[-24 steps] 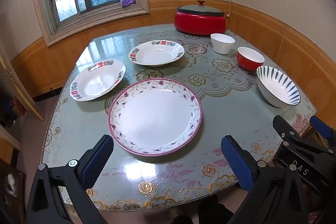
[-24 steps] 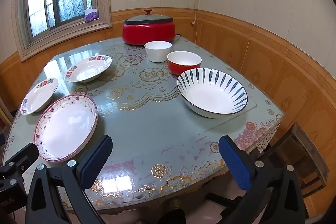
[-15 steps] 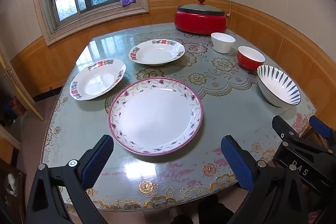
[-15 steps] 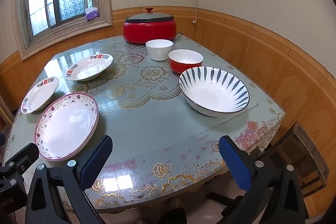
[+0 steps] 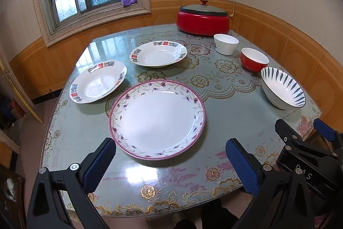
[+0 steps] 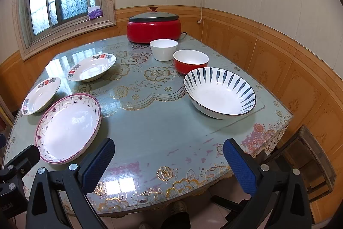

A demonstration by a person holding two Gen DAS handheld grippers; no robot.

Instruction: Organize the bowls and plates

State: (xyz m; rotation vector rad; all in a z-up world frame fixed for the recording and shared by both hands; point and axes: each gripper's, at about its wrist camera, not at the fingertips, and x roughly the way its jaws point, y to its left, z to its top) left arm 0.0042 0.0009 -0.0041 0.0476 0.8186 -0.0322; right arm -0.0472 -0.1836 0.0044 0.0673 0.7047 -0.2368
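The left gripper (image 5: 169, 161) is wide open and holds nothing. The right gripper (image 6: 167, 161) is wide open too, with nothing between its blue pads (image 6: 97, 163). Both hang over the near edge of the glass-topped table with gold flowers (image 6: 150, 128).

Nearest to the left gripper is the big round white plate with a pink rim and purple flowers (image 5: 157, 119). It lies flat on the table. It looks hard, smooth and a bit heavy, and it would break if dropped. The rim is the best place to grab, since it lifts a little off the glass.

Near the right gripper is the wide white bowl with dark blue stripes (image 6: 219, 93). Its rim stands up high, so one pad can go inside and one outside. It looks slippery, so I think a firm hold is needed.

Farther back on the left are two white deep plates with red and blue marks on the rims (image 5: 97, 82) (image 5: 158, 54). They sit apart from each other.

Farther back on the right, just beside the striped bowl, is a small red bowl that is white inside (image 6: 190, 61). Behind it is a small white bowl (image 6: 164, 49). Both look light and easy to chip.

At the very back is a red electric cooking pot with a dark lid (image 6: 153, 28).
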